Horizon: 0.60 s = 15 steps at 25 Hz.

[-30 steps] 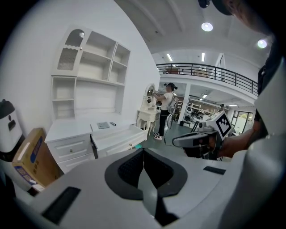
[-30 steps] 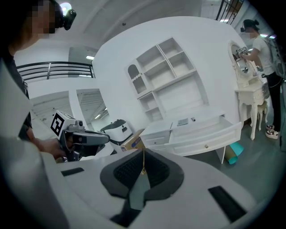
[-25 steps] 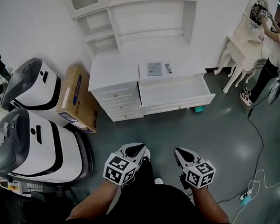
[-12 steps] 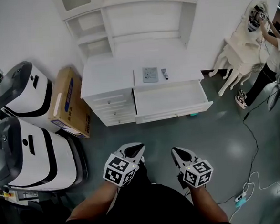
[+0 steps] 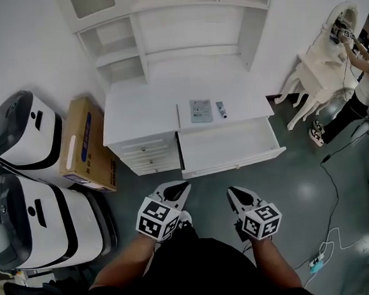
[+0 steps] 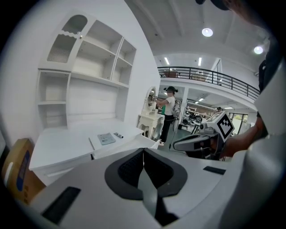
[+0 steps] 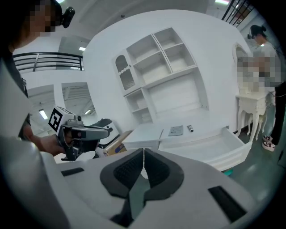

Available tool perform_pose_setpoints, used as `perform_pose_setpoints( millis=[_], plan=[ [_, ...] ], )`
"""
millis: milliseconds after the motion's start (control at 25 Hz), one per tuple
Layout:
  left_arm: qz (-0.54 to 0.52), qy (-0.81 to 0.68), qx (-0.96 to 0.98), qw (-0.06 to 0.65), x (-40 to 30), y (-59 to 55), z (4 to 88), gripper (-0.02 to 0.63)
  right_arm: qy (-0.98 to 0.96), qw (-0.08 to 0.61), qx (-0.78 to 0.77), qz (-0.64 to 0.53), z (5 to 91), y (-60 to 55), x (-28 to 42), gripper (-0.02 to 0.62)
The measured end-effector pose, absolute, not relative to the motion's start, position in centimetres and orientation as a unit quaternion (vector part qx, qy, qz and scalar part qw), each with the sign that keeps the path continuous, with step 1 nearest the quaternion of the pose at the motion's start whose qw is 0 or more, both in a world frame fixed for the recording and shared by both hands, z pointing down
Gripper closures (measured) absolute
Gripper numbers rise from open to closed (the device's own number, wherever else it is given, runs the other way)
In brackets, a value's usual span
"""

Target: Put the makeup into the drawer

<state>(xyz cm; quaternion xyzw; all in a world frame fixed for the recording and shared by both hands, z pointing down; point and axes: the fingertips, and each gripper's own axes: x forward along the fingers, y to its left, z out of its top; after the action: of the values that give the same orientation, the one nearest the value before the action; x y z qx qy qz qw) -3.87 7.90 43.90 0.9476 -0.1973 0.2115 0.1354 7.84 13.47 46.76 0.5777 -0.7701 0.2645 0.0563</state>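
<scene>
The left gripper (image 5: 178,191) and the right gripper (image 5: 237,197) were both pressed together on nothing, held low and side by side in front of the person's body and pointing toward the desk (image 5: 137,106), well short of it. That suited an approach: with nothing in reach, there was no reason to spread either one yet. Ahead of them the drawer (image 5: 228,148) stood pulled out and bare inside, presumably left open so the makeup could go straight in. The makeup lay on the desk just behind the drawer's opening: a flat grey palette (image 5: 201,110) and, just beside it, a small dark-tipped tube (image 5: 220,109), possibly a lipstick, though it was too small to tell. Neither item had been touched.
</scene>
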Motion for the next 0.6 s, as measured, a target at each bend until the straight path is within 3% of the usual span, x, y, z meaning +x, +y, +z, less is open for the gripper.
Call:
perform_pose_setpoints(
  millis=[600],
  plan=[
    [0.218,-0.167,0.952,0.138,-3.4,-2.5,45.8,0.595,-0.751,0.079,0.596,0.272,47.7,4.0,8.0,0.568]
  ],
)
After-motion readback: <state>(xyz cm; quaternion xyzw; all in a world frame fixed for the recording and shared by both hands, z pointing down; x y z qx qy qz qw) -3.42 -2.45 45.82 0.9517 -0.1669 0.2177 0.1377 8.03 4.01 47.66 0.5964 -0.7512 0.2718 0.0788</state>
